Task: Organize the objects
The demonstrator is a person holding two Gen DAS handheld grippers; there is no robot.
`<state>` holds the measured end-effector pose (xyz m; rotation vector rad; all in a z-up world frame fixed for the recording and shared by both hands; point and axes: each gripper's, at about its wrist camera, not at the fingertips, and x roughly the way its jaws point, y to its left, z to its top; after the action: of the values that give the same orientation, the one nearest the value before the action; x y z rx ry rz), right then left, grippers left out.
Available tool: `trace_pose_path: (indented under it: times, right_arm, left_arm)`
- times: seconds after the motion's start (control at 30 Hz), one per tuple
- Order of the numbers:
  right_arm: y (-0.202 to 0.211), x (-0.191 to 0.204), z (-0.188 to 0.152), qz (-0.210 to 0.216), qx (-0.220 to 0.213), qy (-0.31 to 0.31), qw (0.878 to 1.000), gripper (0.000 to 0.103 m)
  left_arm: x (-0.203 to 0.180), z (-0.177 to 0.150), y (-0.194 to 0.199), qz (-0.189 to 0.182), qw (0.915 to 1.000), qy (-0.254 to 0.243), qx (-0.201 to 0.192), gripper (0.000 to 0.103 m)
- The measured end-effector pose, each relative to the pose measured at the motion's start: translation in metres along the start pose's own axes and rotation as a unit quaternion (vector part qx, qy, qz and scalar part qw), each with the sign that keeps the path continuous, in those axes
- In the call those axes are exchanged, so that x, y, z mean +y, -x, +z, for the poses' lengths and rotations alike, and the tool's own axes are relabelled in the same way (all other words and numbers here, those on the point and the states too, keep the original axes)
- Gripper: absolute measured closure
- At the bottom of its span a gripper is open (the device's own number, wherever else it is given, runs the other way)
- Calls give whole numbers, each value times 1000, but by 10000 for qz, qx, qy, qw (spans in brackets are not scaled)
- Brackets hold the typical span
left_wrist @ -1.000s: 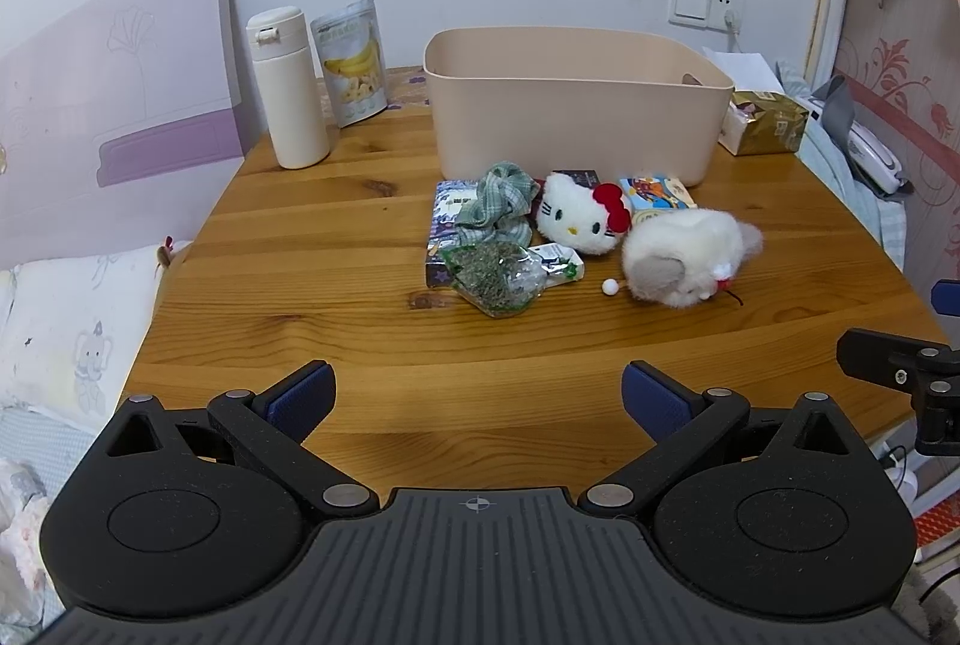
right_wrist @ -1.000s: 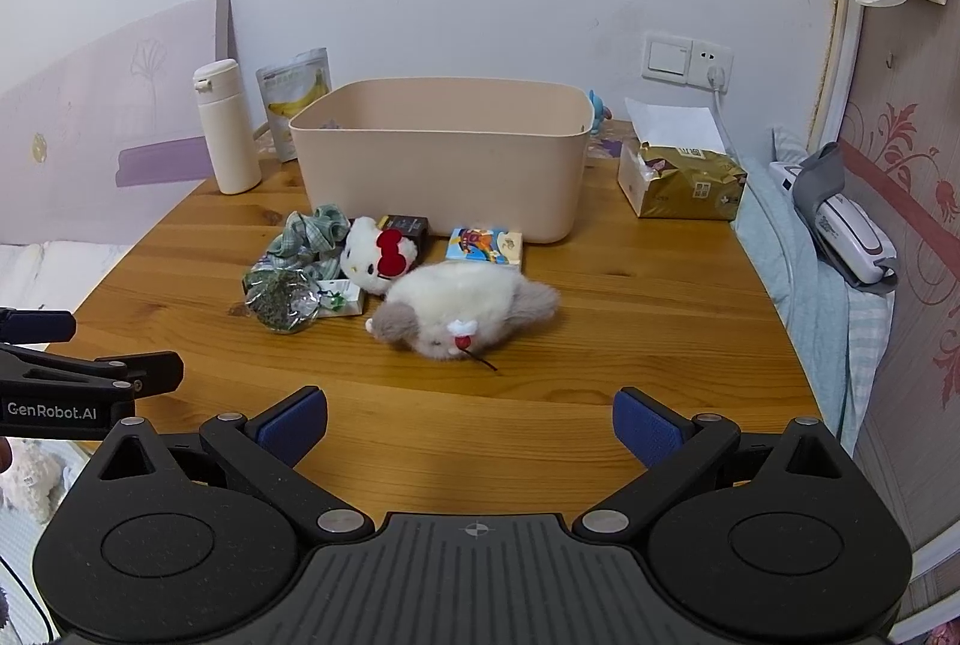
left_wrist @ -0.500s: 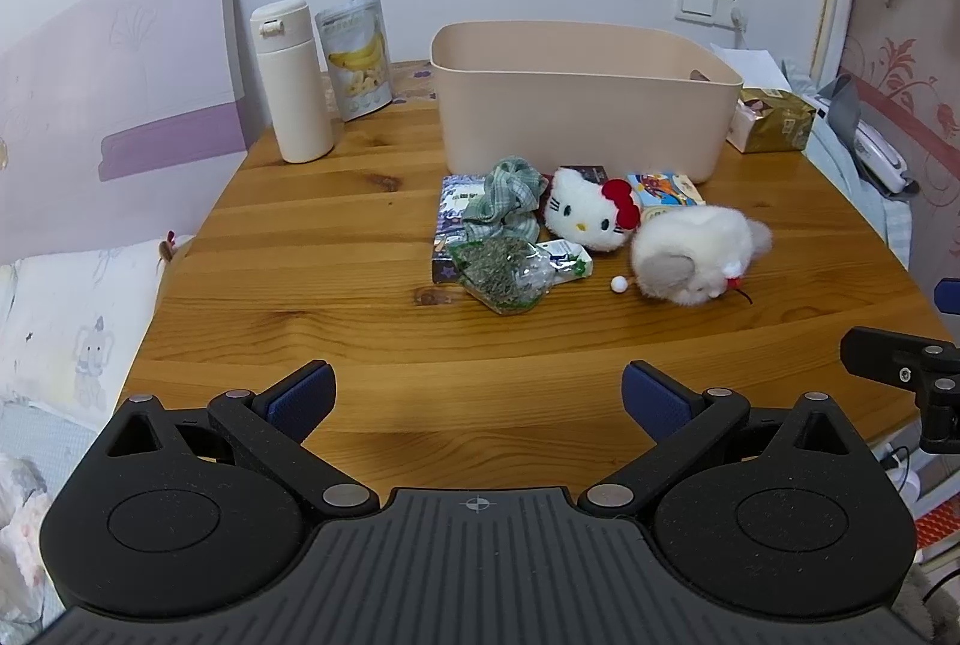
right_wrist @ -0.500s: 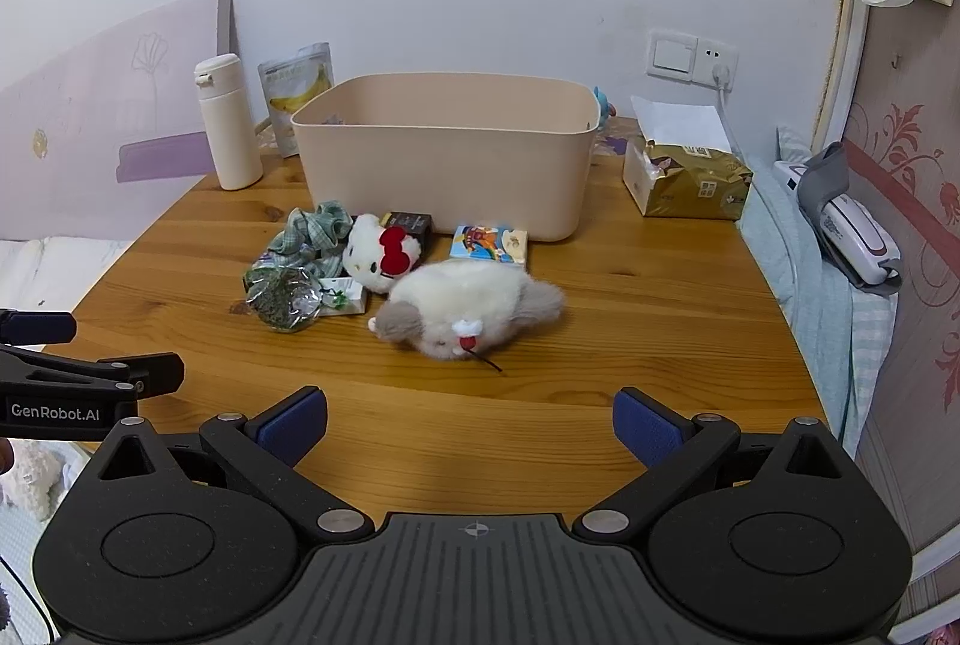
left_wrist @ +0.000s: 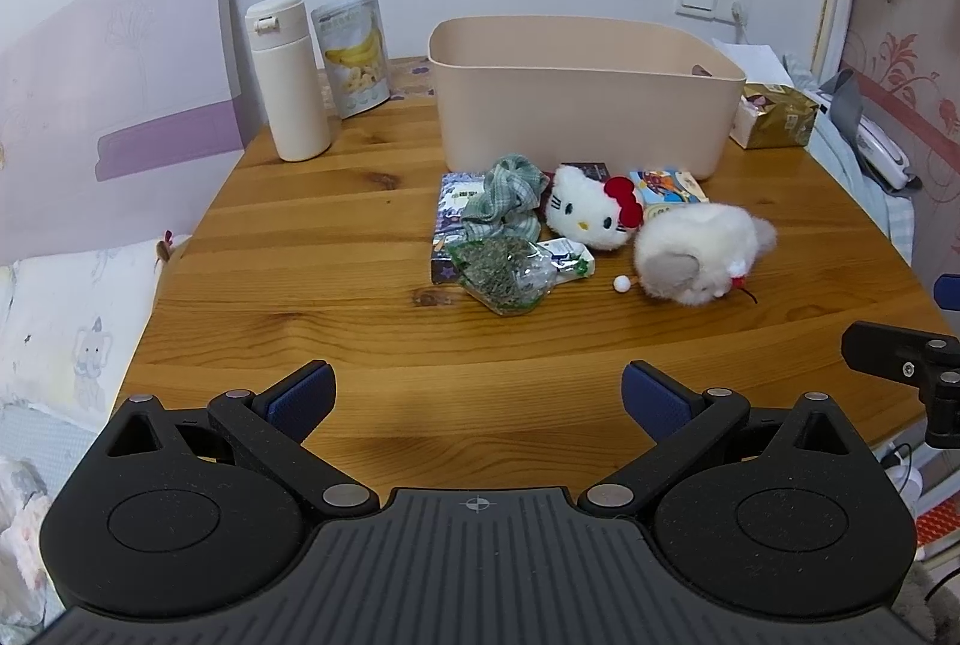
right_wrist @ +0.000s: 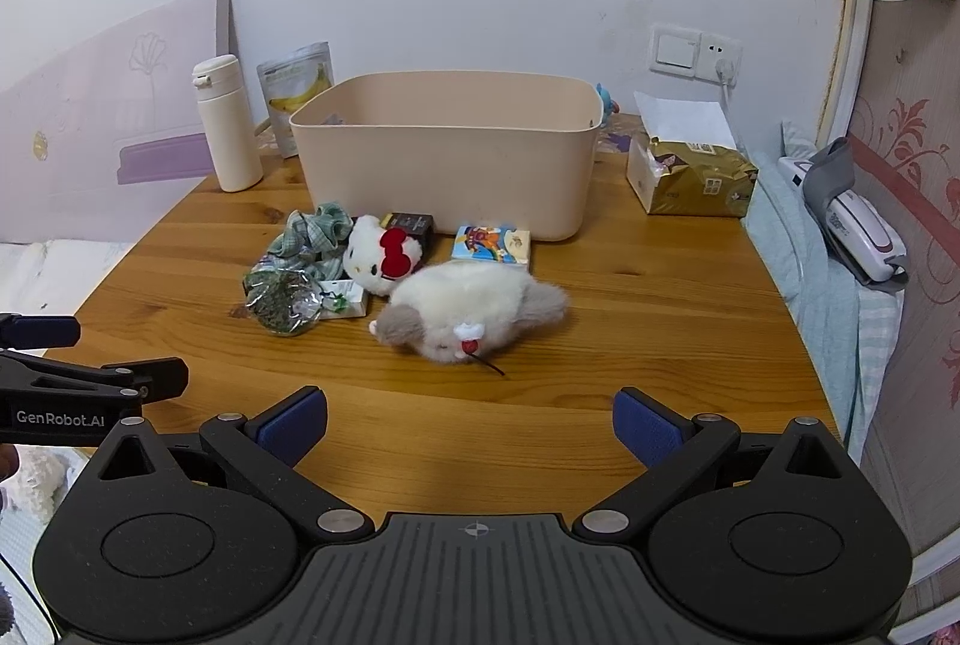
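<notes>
Bin inside: the beige bin (right_wrist: 447, 165) wall is hiding it.
Left gripper (left_wrist: 477, 396): standing wide apart, holding nothing.
Right gripper (right_wrist: 471, 420): the same.

I see a white flask (left_wrist: 289, 81) standing upright at the desk's (left_wrist: 312, 297) far left, a banana snack pouch (left_wrist: 355, 51) just beside it, and a gold tissue pack (right_wrist: 690, 177) at the right edge.

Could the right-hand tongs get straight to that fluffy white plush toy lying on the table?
Probably yes. The right tongs are open, and only bare wooden table lies between them and the fluffy white plush toy.
</notes>
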<state>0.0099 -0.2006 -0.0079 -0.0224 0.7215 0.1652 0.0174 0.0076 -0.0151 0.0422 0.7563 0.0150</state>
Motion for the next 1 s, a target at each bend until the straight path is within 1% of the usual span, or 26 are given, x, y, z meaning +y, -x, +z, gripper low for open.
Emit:
trace_pose_path:
  times: [0.3,0.4,0.47,0.53,0.77,1.0]
  right_arm:
    - [-7,1,7,-17,-103,68,9999,0]
    - [-12,0,10,-69,-80,85,9999,1]
    - [-15,0,12,-83,-67,83,9999,5]
    - [-20,-1,14,-79,-38,74,9999,7]
    - [-33,-4,21,-93,36,59,9999,7]
    - [-53,-14,25,-111,170,-120,9997,7]
  left_arm:
    - [0,4,-10,10,10000,-32,38,0]
    - [1,8,-15,10,10000,-50,52,0]
    - [1,10,-18,16,10000,-61,60,0]
    - [2,13,-22,32,10000,-61,67,0]
    - [3,23,-39,-63,9998,-57,178,0]
    - [2,29,-61,-109,9994,-122,316,0]
